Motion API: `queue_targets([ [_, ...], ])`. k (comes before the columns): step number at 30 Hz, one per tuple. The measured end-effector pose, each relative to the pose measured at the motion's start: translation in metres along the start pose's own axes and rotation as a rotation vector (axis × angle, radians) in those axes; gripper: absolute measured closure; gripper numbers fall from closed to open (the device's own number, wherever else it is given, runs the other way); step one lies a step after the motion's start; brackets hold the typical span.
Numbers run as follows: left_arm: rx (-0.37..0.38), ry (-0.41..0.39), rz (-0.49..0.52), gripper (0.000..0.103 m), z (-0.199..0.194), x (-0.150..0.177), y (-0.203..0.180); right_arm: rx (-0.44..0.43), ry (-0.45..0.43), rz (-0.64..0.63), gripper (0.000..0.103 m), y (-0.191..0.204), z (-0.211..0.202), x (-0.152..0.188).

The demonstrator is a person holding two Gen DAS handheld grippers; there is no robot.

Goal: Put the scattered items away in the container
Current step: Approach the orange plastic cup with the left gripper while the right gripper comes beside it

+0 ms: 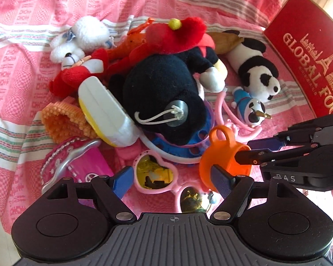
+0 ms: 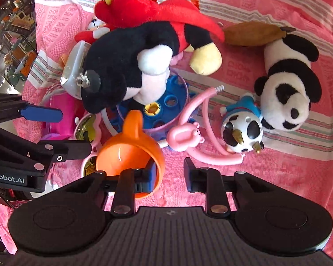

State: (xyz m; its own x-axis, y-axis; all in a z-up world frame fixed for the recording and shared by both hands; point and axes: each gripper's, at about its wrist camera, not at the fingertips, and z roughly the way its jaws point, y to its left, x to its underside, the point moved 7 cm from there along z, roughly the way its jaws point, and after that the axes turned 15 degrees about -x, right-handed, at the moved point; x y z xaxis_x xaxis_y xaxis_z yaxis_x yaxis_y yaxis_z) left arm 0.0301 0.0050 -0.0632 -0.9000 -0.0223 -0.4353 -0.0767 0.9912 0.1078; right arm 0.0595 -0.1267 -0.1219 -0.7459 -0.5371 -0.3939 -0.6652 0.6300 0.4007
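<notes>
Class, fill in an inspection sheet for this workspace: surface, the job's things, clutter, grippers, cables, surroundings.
Surface: pink patterned cloth, wrinkled.
Job's things: orange cup on its side; panda plush; black mouse plush; heart sunglasses; red box at the cloth's edge.
Clutter: toys heaped, overlapping.
Grippers: left gripper open over the sunglasses; right gripper open, one finger inside the cup's mouth.
Cables: nothing seen.
Surroundings: shelving, blurred.
</notes>
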Motion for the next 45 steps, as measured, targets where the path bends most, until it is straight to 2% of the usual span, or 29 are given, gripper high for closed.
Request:
queue_targets([
  [8,0.058,0.019,0.108,0.019,0.016,0.004,-0.056,0.097,-0.002,0.098,0.082,-0.045,-0.021,0.032],
  [14,0.073,0.047,0.156,0.019,0.024,0.007,-0.079,0.123,-0.025,0.172,0.081,-0.065,-0.035,0.053],
  [24,0.101,0.045,0.205,0.018,0.033,-0.001,-0.116,0.175,-0.054,0.228,0.078,-0.093,-0.054,0.067],
  [36,0.159,0.048,0.287,0.017,0.029,0.000,-0.167,0.233,-0.100,0.314,0.054,-0.131,-0.090,0.091],
  [40,0.164,0.061,0.298,0.017,0.030,0.002,-0.177,0.229,-0.114,0.336,0.049,-0.138,-0.100,0.101],
  [45,0.160,0.076,0.300,0.017,0.033,0.004,-0.184,0.223,-0.106,0.361,0.049,-0.143,-0.099,0.112],
])
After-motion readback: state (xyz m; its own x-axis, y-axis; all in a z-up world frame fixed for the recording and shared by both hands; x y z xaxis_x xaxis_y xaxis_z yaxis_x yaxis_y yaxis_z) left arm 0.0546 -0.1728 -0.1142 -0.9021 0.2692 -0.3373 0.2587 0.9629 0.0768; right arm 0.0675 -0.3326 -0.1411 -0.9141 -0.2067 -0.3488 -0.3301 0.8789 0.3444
